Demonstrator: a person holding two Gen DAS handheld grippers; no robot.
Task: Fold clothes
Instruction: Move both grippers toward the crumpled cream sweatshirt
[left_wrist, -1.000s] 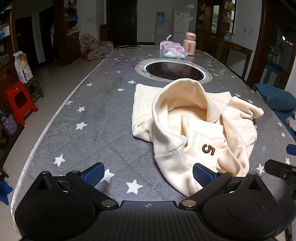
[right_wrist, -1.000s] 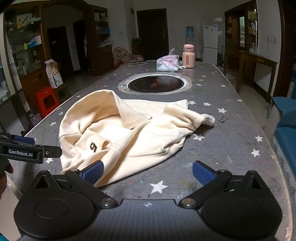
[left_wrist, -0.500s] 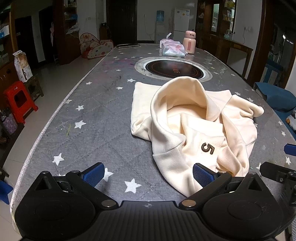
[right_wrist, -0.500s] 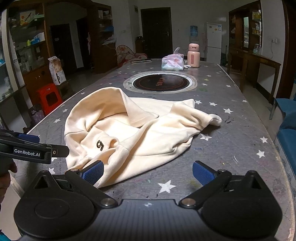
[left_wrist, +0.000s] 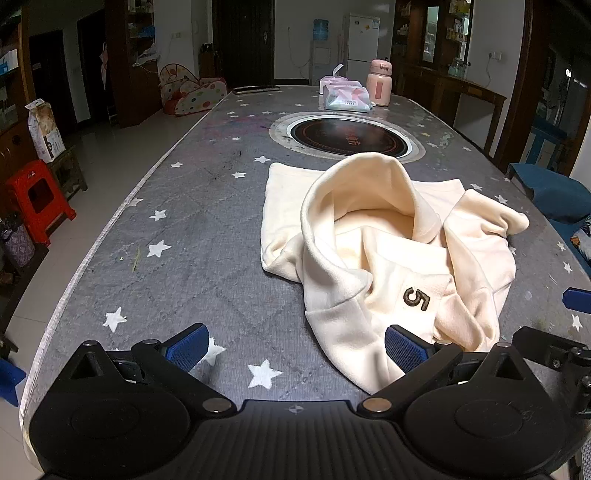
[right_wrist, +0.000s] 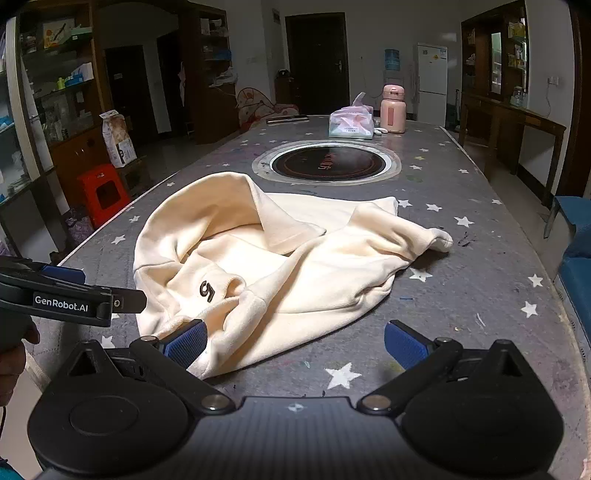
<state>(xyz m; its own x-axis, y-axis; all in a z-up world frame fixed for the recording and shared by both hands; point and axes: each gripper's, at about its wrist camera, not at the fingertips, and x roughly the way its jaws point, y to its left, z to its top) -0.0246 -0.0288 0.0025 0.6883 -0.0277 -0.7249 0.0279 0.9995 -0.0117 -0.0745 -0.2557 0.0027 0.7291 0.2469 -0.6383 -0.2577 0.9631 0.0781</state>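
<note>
A cream hooded sweatshirt (left_wrist: 384, 243) with a dark "5" (left_wrist: 416, 299) lies crumpled on the grey star-patterned table (left_wrist: 192, 221), its hood standing up. My left gripper (left_wrist: 295, 349) is open, low over the table at the garment's near left edge; its right pad (left_wrist: 404, 349) overlaps the hem. In the right wrist view the same sweatshirt (right_wrist: 295, 258) spreads ahead. My right gripper (right_wrist: 293, 343) is open over its near hem, the left pad (right_wrist: 184, 341) at the cloth edge. The left gripper's side shows at the left (right_wrist: 74, 299), held by a hand.
A round black cooktop (left_wrist: 349, 138) is set into the table beyond the garment. Farther back stand a tissue pack (left_wrist: 345, 96) and a pink bottle (left_wrist: 379, 88). A red stool (left_wrist: 38, 199) and blue seats (left_wrist: 554, 192) flank the table.
Both grippers have moved slightly forward toward the sweatshirt. The garment itself has not shifted, and both jaws stay open.
</note>
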